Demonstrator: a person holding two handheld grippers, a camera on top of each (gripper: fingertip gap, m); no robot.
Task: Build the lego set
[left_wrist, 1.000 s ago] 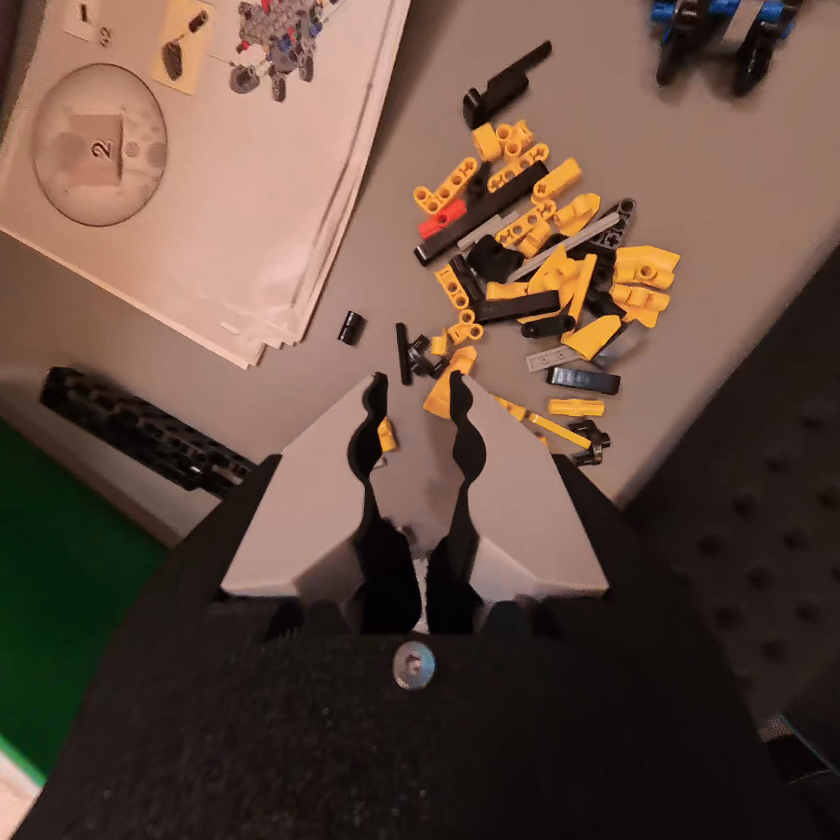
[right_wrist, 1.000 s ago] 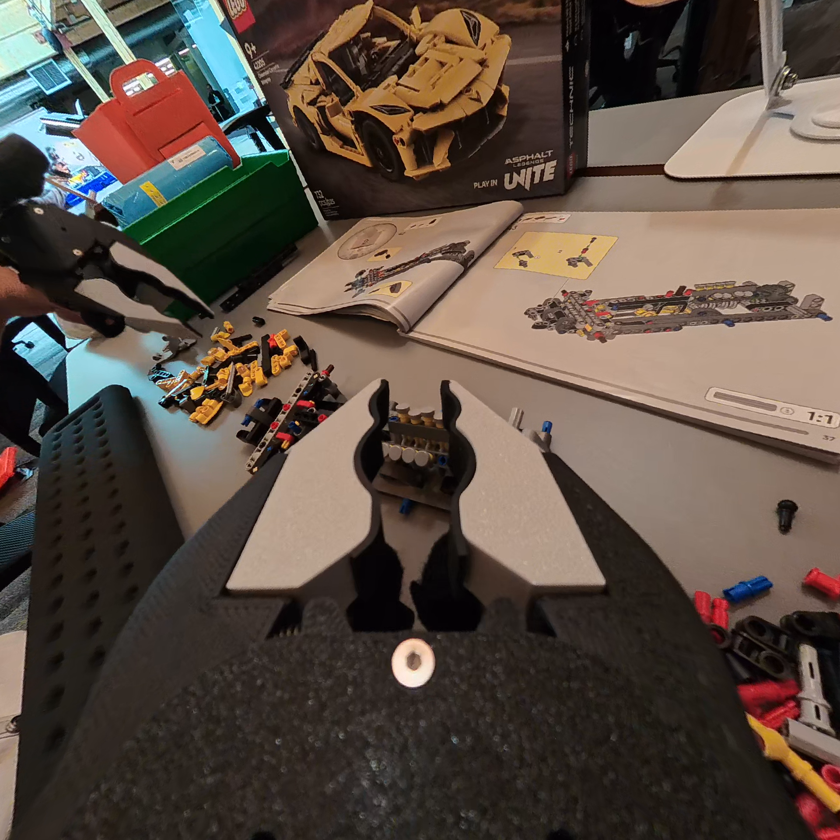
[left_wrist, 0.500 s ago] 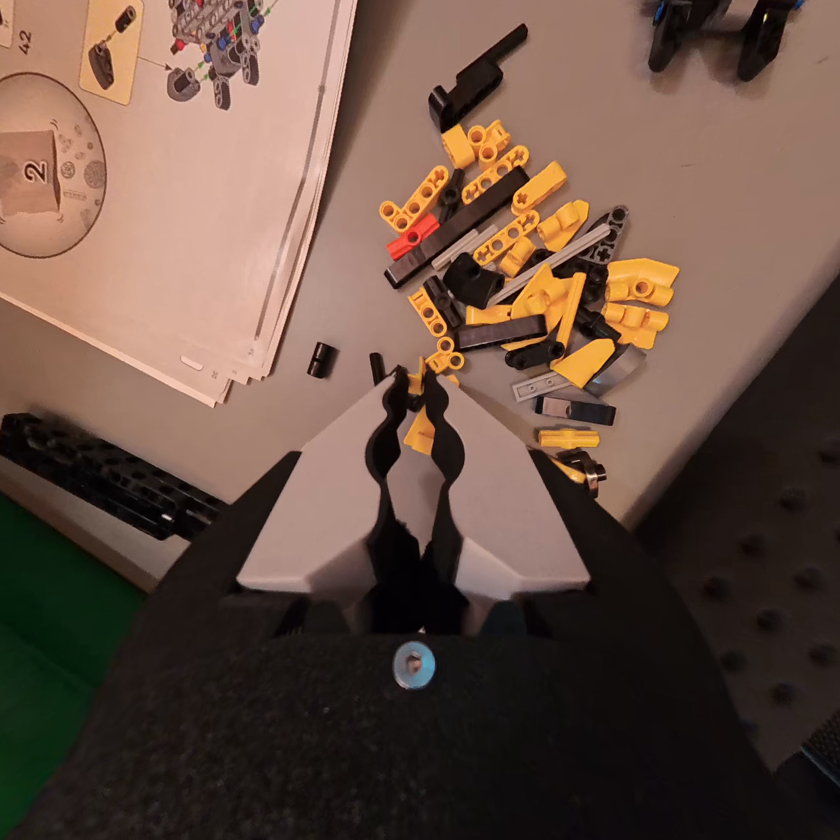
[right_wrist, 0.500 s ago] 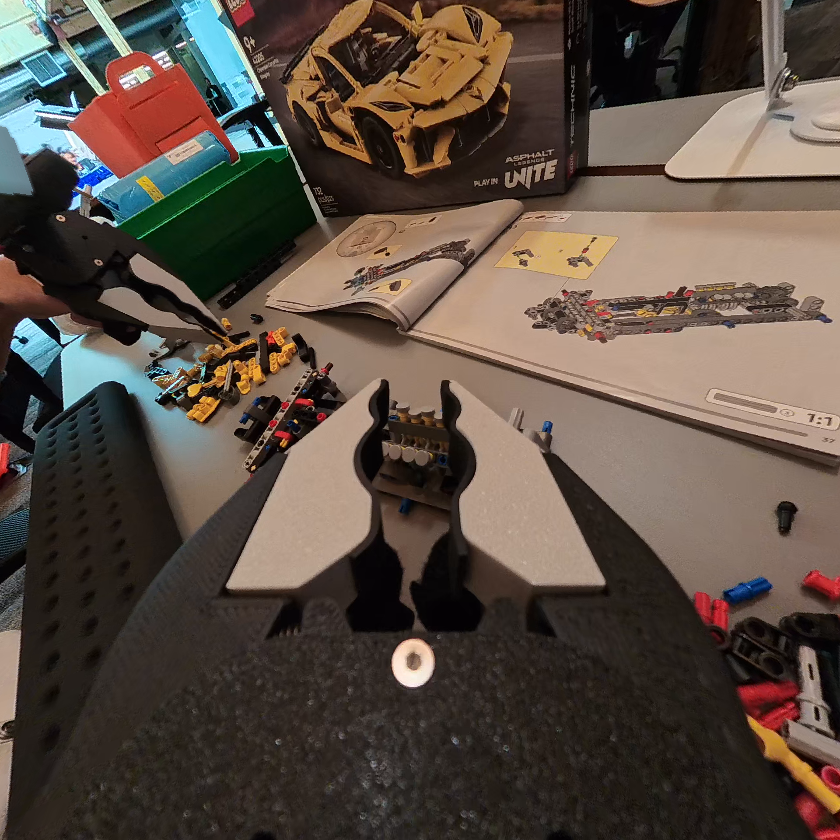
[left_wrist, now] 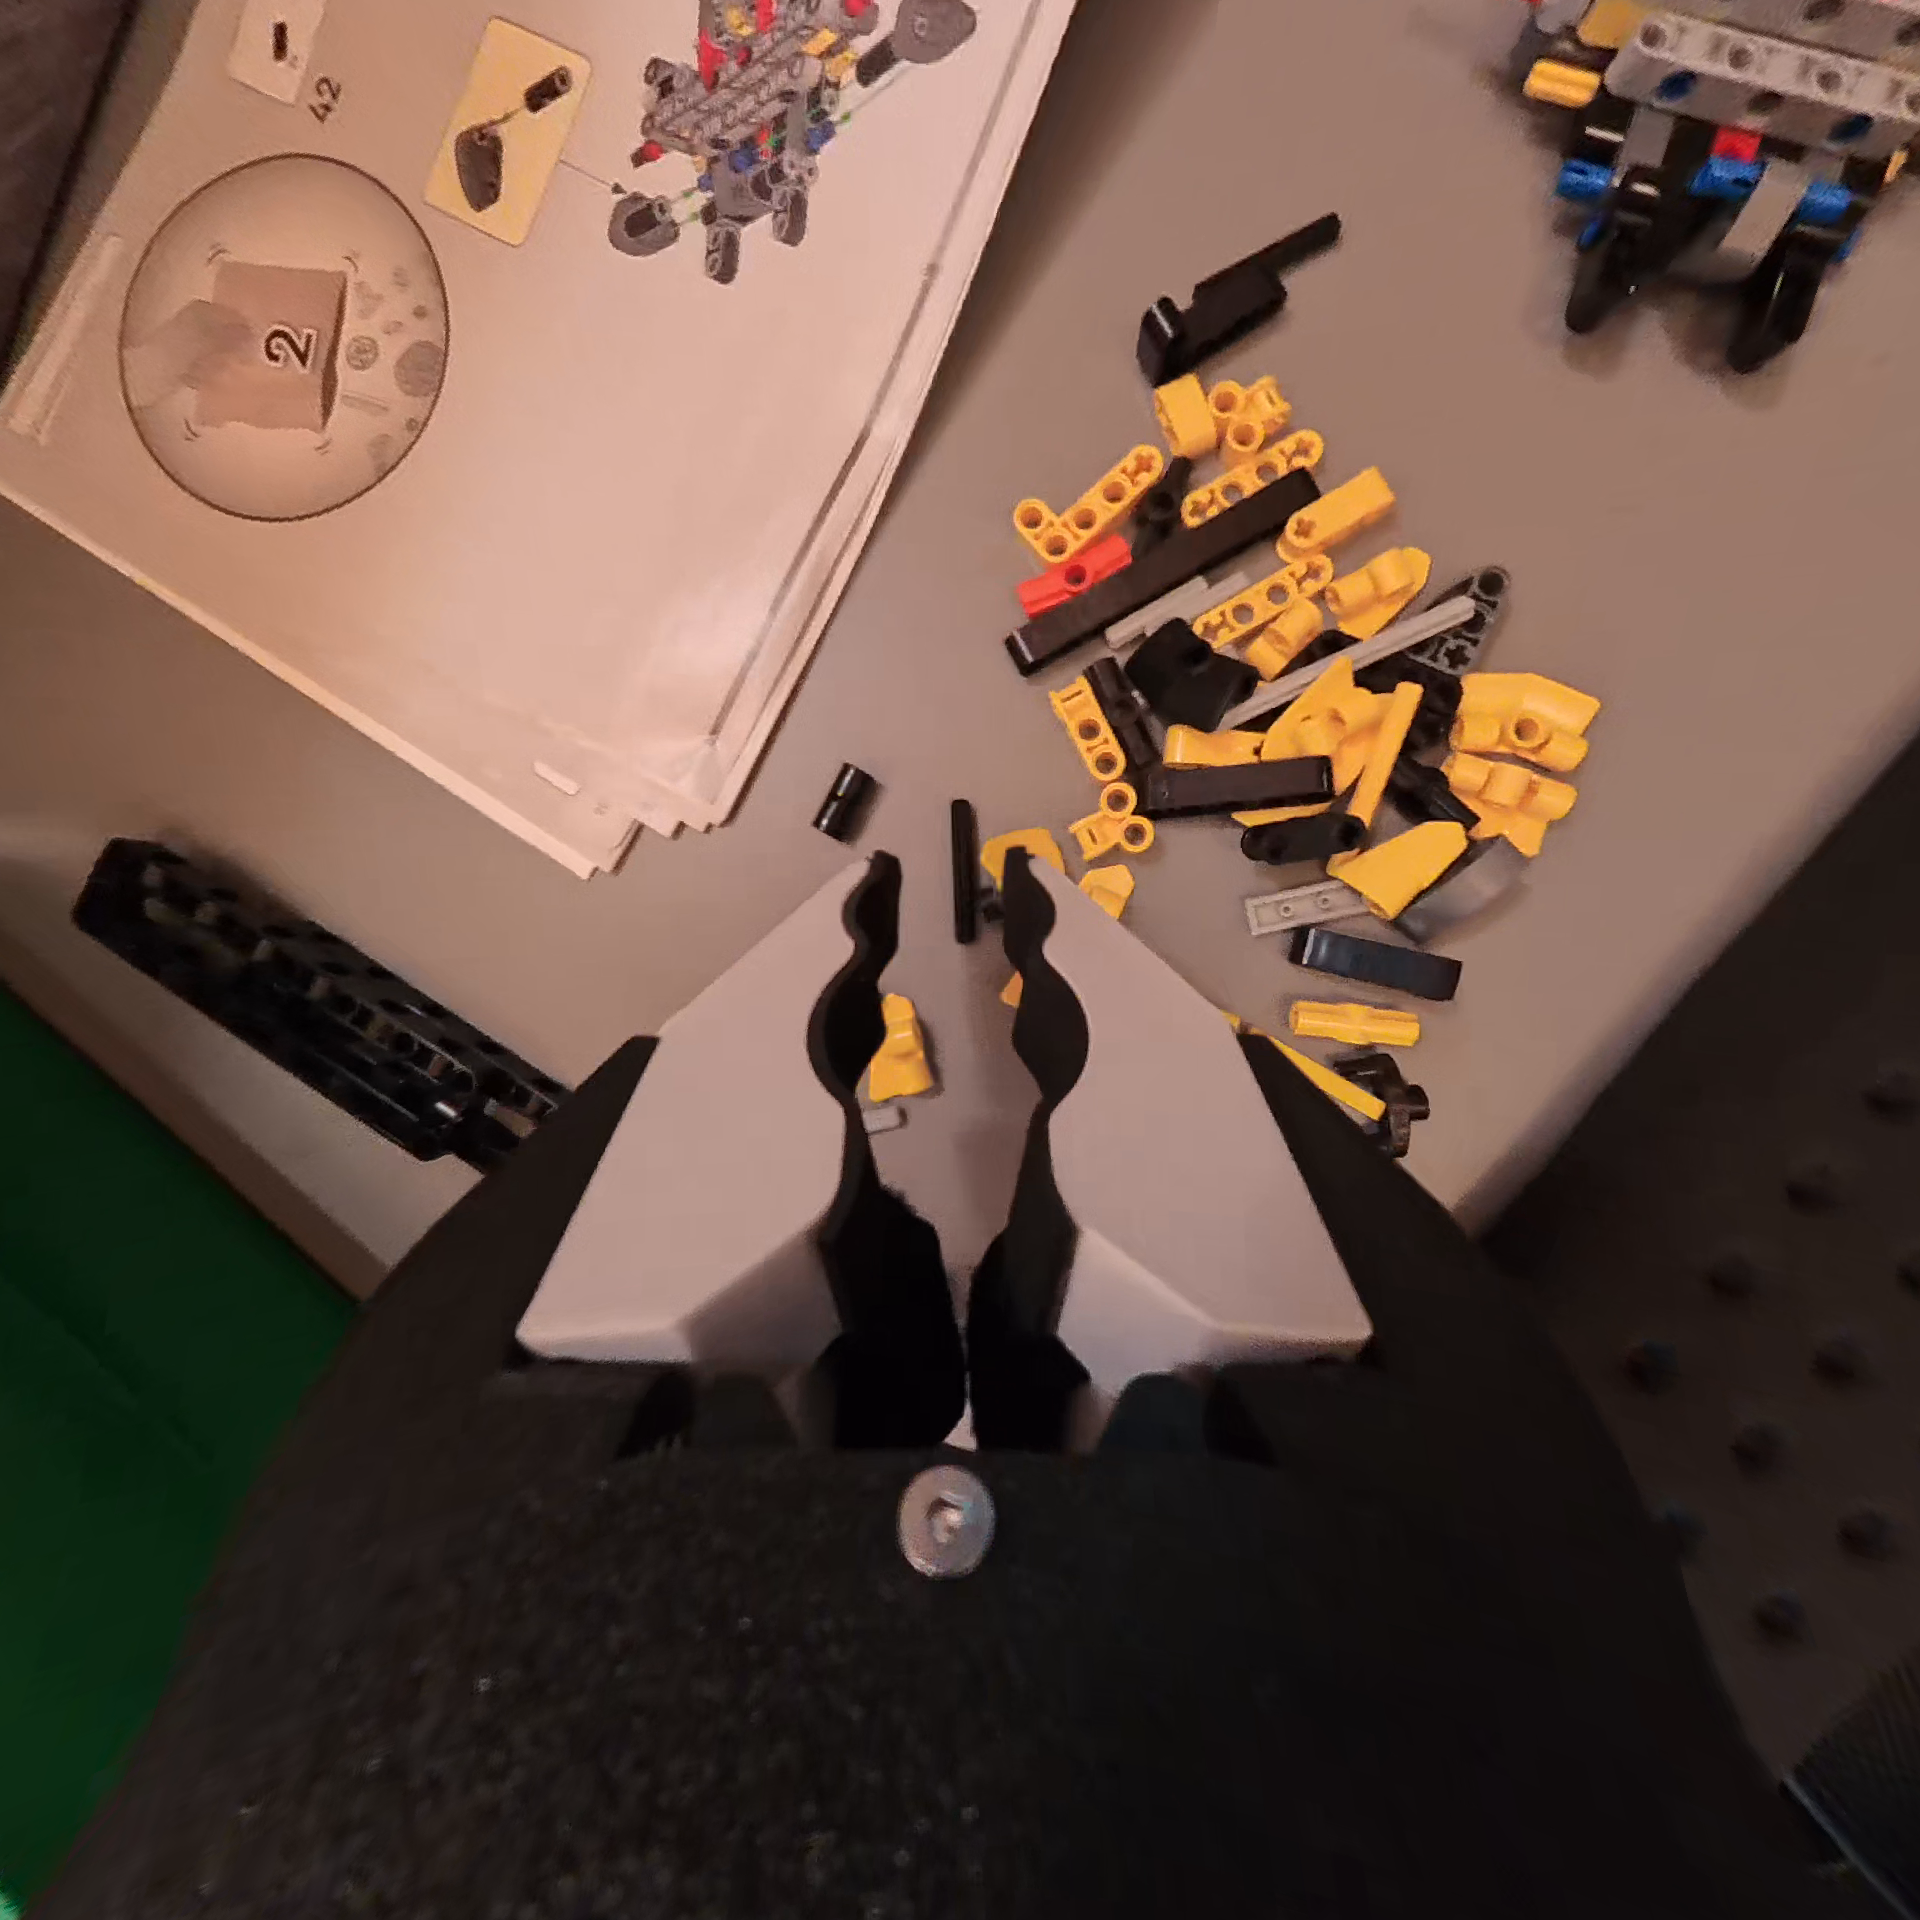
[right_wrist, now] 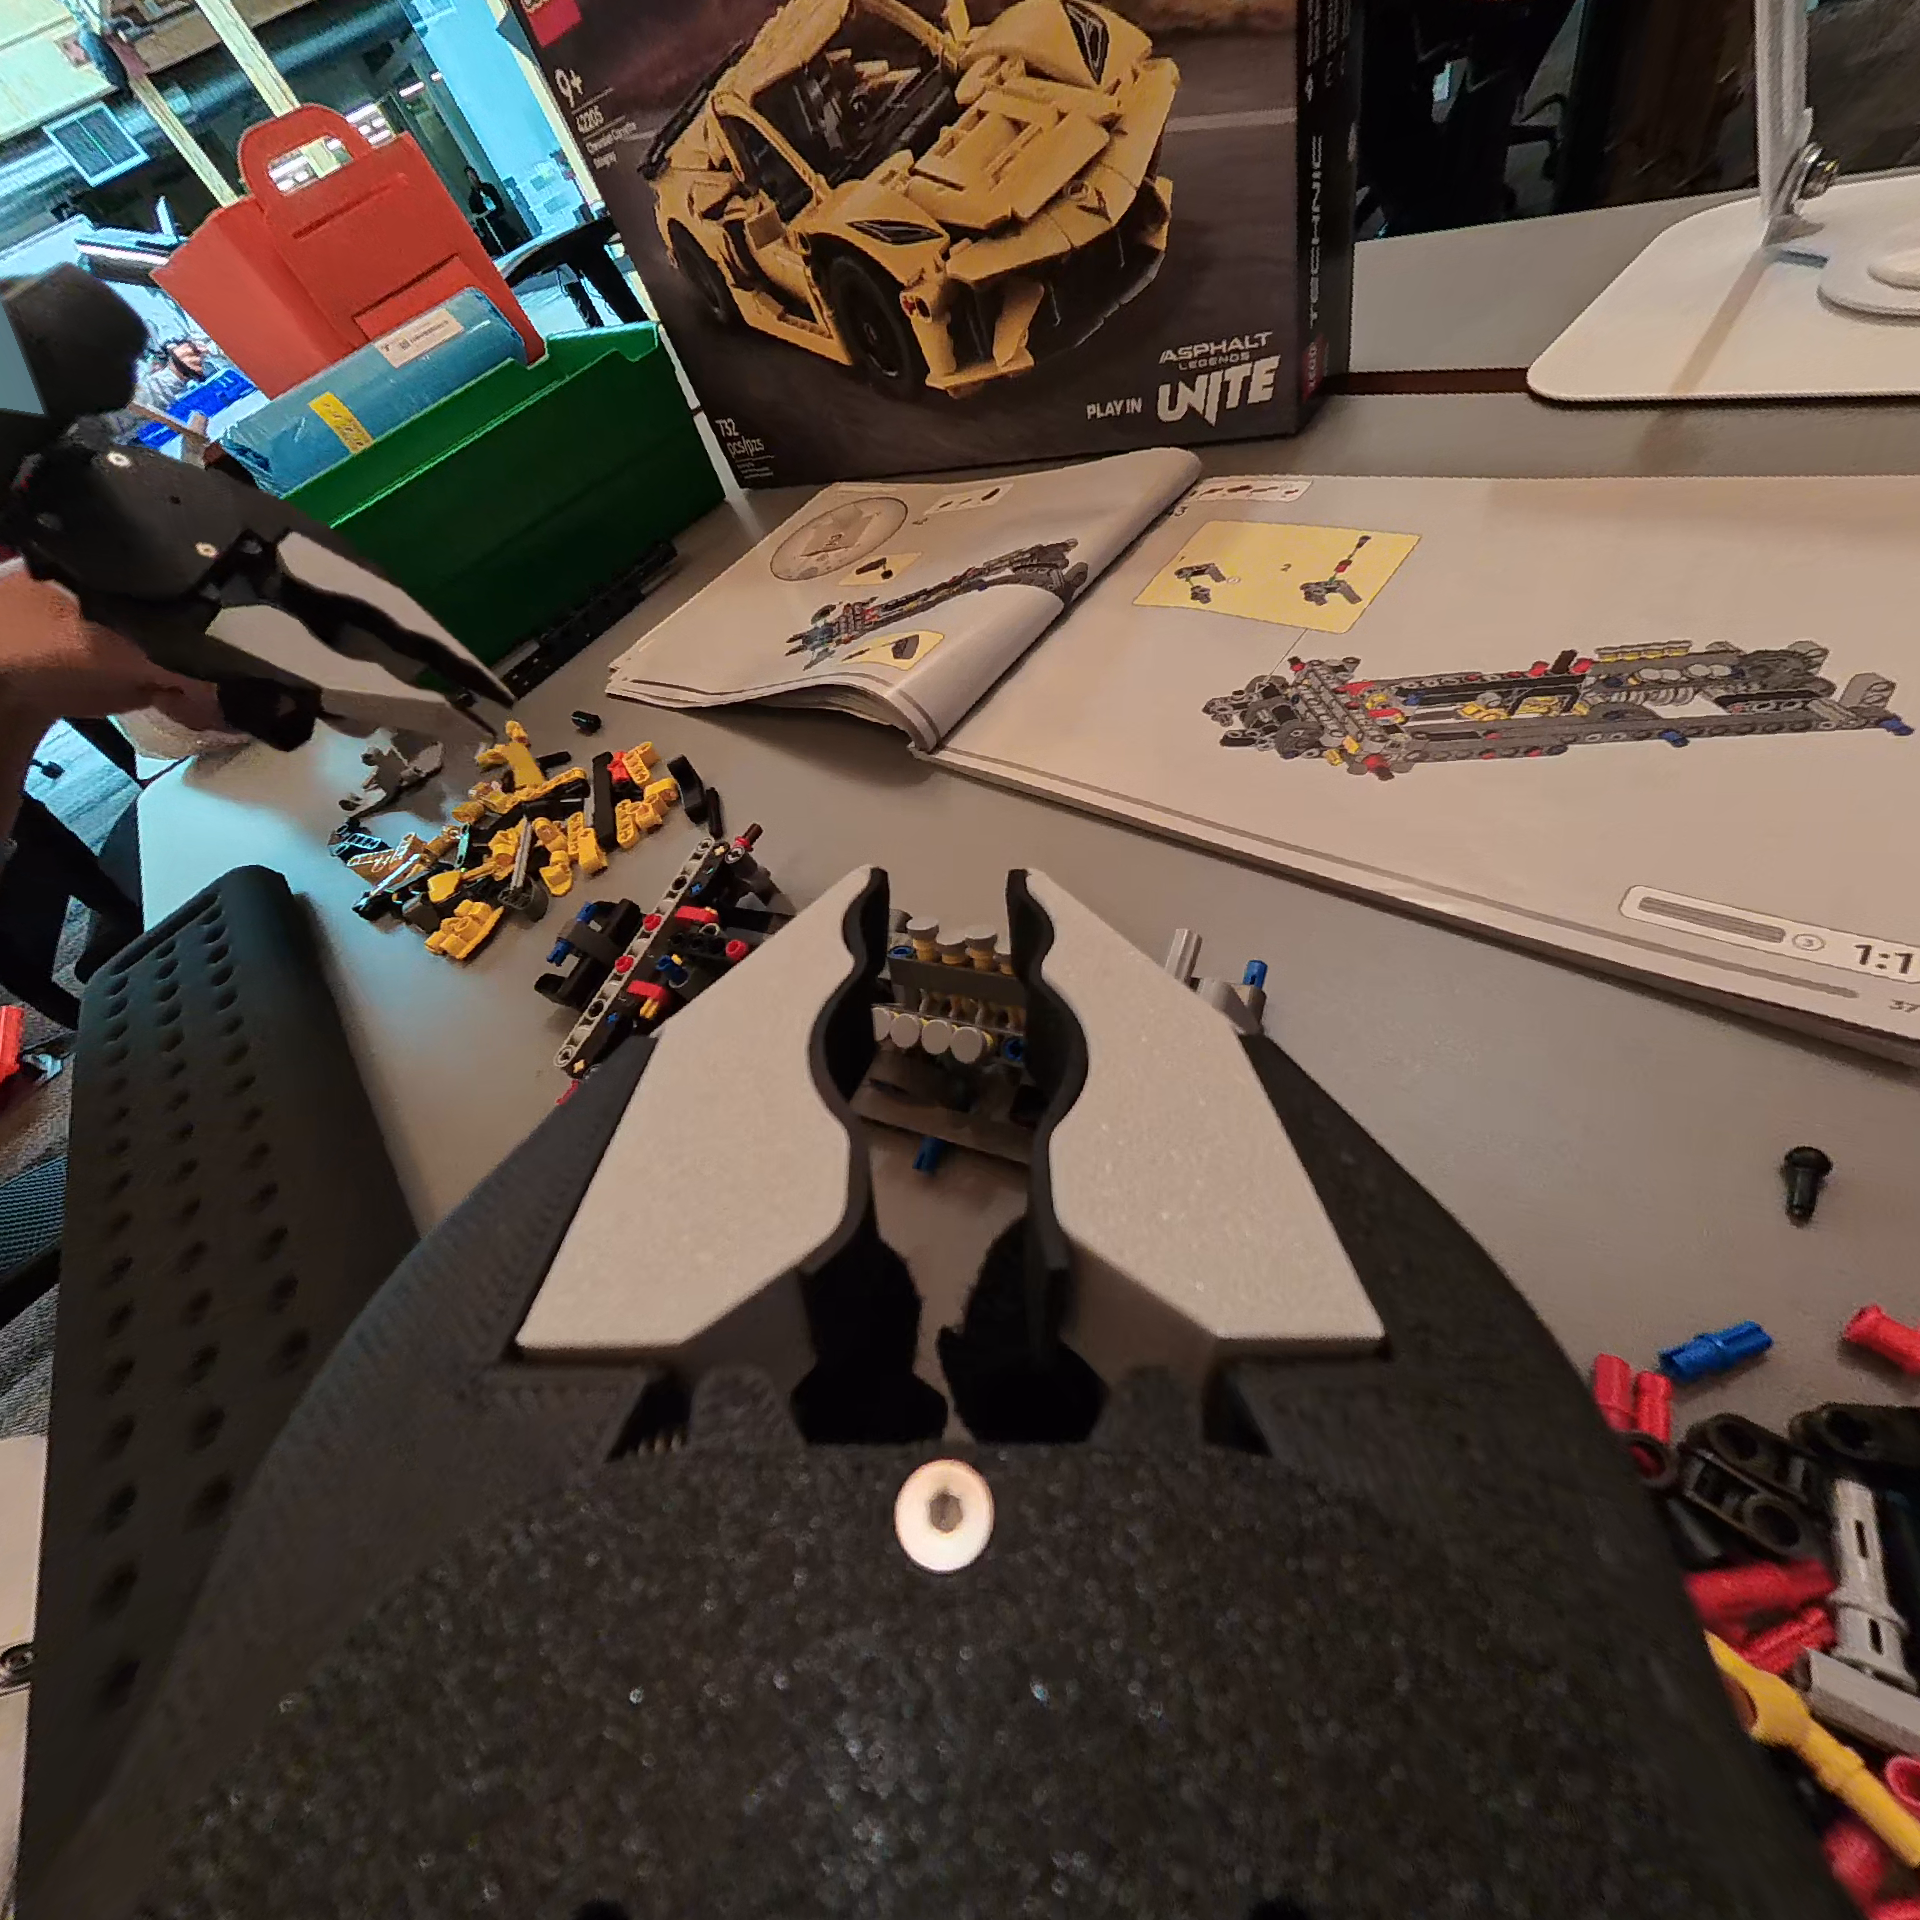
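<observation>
My left gripper (left_wrist: pixel 948 868) is open and empty, low over the near edge of a pile of yellow and black Lego pieces (left_wrist: pixel 1299 675). A thin black pin (left_wrist: pixel 964 873) lies on the table between its fingertips, and a small black connector (left_wrist: pixel 844 798) lies just left of them. My right gripper (right_wrist: pixel 945 883) is shut on the grey engine block of the part-built chassis (right_wrist: pixel 951 1023), which rests on the table. The left gripper also shows in the right wrist view (right_wrist: pixel 483 717), at the far end of the same pile (right_wrist: pixel 520 831).
The open instruction booklet (right_wrist: pixel 1455 790) and the set's box (right_wrist: pixel 935 208) lie beyond. A green bin (right_wrist: pixel 499 488) and a long black beam (left_wrist: pixel 312 1018) are at the left. Red, blue and black pins (right_wrist: pixel 1766 1507) lie at the right. A perforated black chair back (right_wrist: pixel 208 1143) is near. The grippers' ends are close to 35 centimeters from one another.
My left gripper narrowed its jaws over the pile's edge, then opened again and drew back a little. The right gripper and the chassis have not moved.
</observation>
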